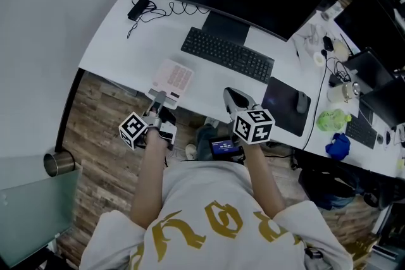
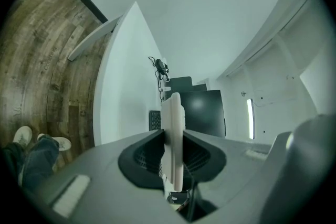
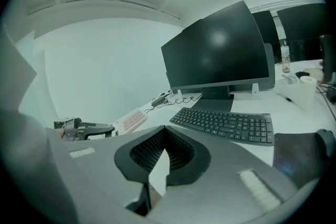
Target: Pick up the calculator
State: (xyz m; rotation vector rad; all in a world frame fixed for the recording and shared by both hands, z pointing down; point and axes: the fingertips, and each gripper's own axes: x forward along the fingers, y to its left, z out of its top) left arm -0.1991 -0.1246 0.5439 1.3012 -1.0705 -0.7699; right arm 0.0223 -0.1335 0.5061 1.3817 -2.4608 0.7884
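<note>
Calculator [image 1: 172, 79] is clamped by its near edge in the left gripper [image 1: 159, 99] and juts forward from the jaws over the desk [image 1: 120, 41] edge, seen edge-on between them. Right gripper [image 1: 231, 97] is held with jaws together on nothing. The keyboard [image 1: 226, 54] is seen just ahead of it.

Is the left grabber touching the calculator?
Touching. In the left gripper view, the left gripper has both jaws pressed against the calculator between them.

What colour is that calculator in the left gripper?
The calculator is whitish with pale pink keys, clearest in the head view.
</note>
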